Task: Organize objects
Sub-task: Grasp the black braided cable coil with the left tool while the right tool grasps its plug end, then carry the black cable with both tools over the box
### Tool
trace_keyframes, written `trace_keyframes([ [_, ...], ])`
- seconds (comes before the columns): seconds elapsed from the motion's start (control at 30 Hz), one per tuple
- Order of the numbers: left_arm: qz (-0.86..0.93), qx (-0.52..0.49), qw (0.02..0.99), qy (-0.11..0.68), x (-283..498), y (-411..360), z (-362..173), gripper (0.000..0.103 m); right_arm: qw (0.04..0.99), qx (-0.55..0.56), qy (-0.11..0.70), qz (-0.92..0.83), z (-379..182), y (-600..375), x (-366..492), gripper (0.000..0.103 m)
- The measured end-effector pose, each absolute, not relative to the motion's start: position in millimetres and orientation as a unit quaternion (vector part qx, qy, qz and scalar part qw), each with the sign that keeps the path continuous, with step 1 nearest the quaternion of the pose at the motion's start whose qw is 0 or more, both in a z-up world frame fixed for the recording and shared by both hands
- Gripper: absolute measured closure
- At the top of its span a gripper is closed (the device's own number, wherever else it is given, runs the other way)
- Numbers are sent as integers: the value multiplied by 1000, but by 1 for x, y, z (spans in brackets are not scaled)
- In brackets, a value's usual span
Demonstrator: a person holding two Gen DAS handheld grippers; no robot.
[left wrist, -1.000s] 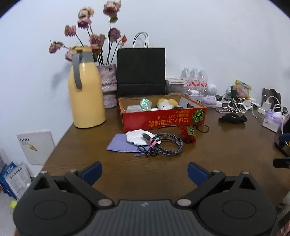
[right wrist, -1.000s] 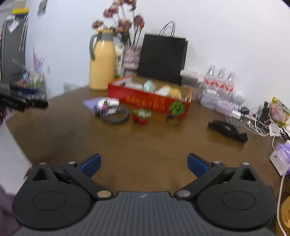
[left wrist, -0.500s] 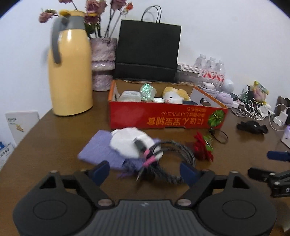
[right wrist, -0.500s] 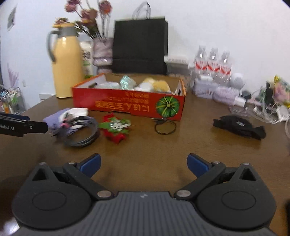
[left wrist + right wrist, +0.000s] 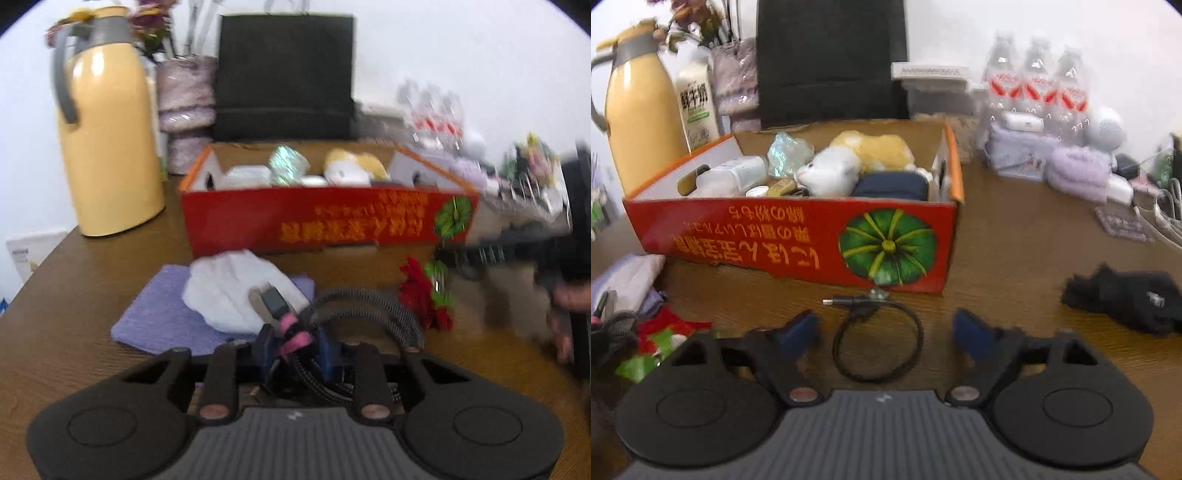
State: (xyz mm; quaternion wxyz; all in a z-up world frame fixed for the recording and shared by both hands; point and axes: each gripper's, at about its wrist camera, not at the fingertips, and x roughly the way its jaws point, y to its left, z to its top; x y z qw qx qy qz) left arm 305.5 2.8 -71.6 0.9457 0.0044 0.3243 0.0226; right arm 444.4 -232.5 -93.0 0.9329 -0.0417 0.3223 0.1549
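Wooden table (image 5: 1015, 236): right gripper (image 5: 884, 332) straddles small cable loop (image 5: 877, 343)

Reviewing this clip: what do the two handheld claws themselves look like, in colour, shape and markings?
Both look alike. The left claw and right claw each have a matte black body with two round disc housings, a ribbed grey centre plate bearing a small white logo, angled black linkage arms with copper-coloured pivot pins, and dark blue fingertip pads. No cables or sleeves are visible.

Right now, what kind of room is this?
Probably a home or small office room: a brown wooden table crowded with a yellow thermos jug, water bottles and a red cardboard box of odds and ends.
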Motion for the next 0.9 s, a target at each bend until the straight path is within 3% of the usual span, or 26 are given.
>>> trace_keyframes([
  [0.1, 28, 54, 948, 313, 304, -12, -76, 76, 929, -53, 328, 163, -94, -227, 453, 41],
  [0.17, 17, 56, 951, 305, 298, -15, -74, 84, 931, -53, 324, 160, -92, -225, 456, 77],
  [0.4, -3, 52, 965, 259, 245, -29, -52, 92, 929, -68, 321, 170, -89, -220, 391, 77],
  [0.57, -35, 30, 961, 271, 203, -29, -40, 97, 933, -38, 308, 183, -80, -223, 311, 77],
  [0.6, -34, 26, 961, 273, 197, -28, -38, 103, 932, -29, 307, 192, -76, -225, 292, 77],
  [0.77, -14, 16, 966, 258, 170, -17, -29, 103, 932, -35, 294, 209, -59, -224, 232, 77],
  [0.83, -10, 24, 960, 280, 172, -15, -38, 98, 932, -29, 290, 214, -57, -225, 216, 77],
  [0.9, -14, 12, 952, 305, 168, -10, -43, 83, 933, -23, 291, 211, -58, -226, 208, 77],
])
